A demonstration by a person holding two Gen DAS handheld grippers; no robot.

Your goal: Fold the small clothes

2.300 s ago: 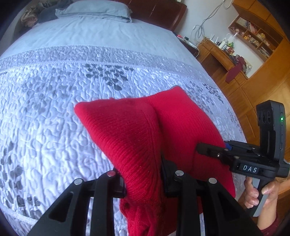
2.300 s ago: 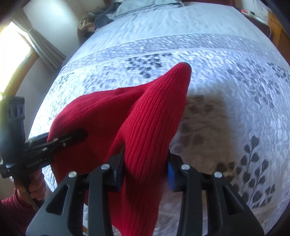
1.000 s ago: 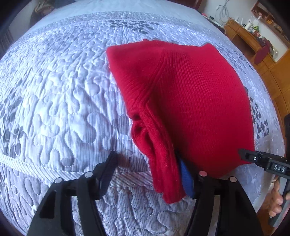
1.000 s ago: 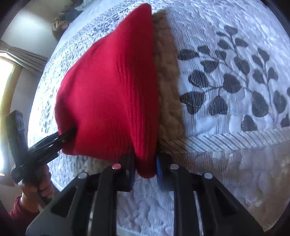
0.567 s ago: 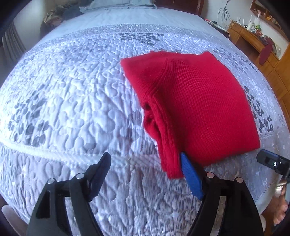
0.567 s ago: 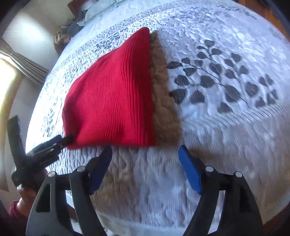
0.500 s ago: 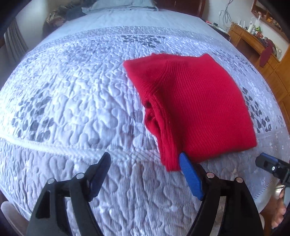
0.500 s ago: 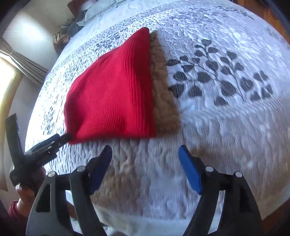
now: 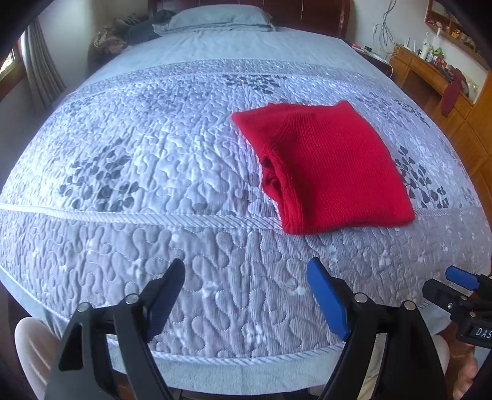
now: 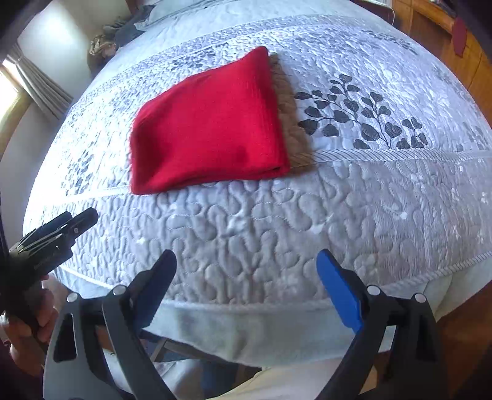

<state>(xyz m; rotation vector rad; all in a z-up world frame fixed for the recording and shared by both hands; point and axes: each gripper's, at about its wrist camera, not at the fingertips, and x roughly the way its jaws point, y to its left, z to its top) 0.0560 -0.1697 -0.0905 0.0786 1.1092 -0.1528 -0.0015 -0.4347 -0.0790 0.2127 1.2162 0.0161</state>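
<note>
While both grippers are held near the bed's front edge, the folded red sweater (image 9: 326,166) is seen lying flat on the quilted bedspread (image 9: 153,172), its long axis running away toward the pillow (image 9: 215,18) (bulky layered edge at left). The left gripper (image 9: 246,295) and right gripper (image 10: 246,286) are spread wide, nothing held, well apart from the garment

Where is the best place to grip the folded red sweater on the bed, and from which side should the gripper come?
Probably the near corner of the red sweater, where the layered edges meet. Come low from the bed's near side, jaws open, closing across all layers.
</note>
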